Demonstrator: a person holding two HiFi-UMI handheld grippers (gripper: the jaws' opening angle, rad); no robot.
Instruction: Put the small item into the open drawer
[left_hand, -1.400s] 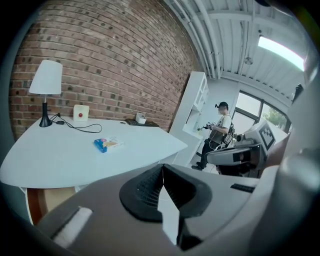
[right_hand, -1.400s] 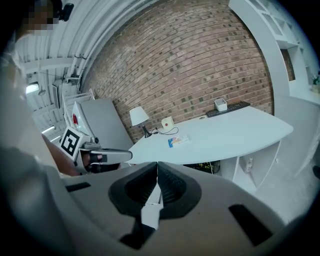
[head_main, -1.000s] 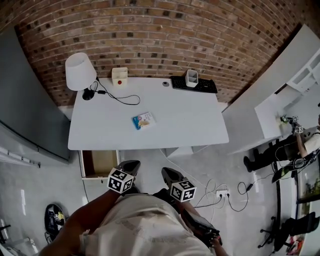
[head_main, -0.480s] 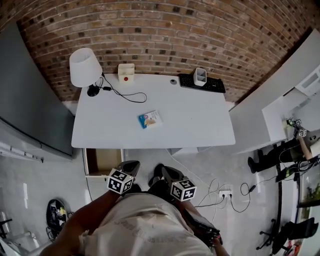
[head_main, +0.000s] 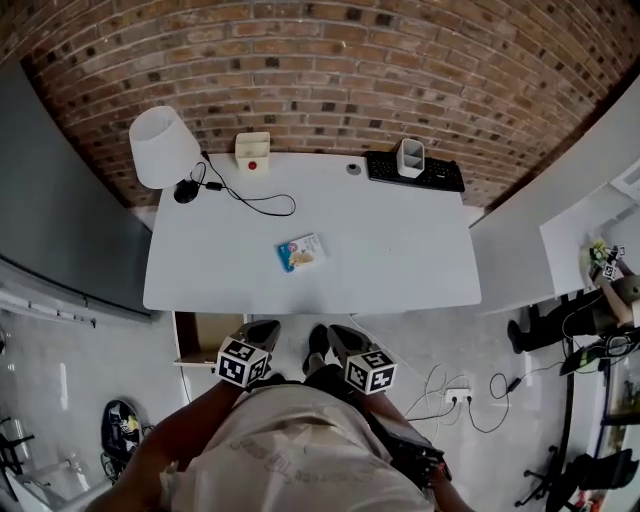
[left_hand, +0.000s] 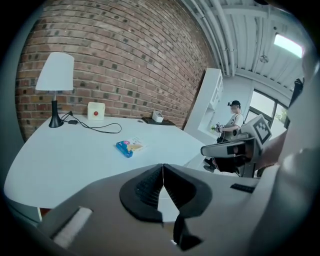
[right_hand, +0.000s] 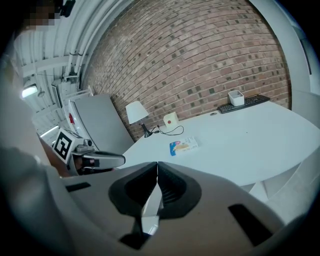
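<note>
A small blue and cream packet lies flat near the middle of the white desk; it also shows in the left gripper view and the right gripper view. Below the desk's front left corner a wooden drawer stands pulled out. My left gripper and right gripper hang close to my body, short of the desk's front edge. Both are shut with nothing between their jaws, as the left gripper and right gripper show in their own views.
A white lamp with a black cable stands at the back left, a cream box with a red button beside it. A keyboard with a white cup on it lies at the back right. A person stands by a white shelf at right.
The desk has slid lower and nearer in the head view as I step toward it. Both grippers have moved forward a little and stayed shut.
</note>
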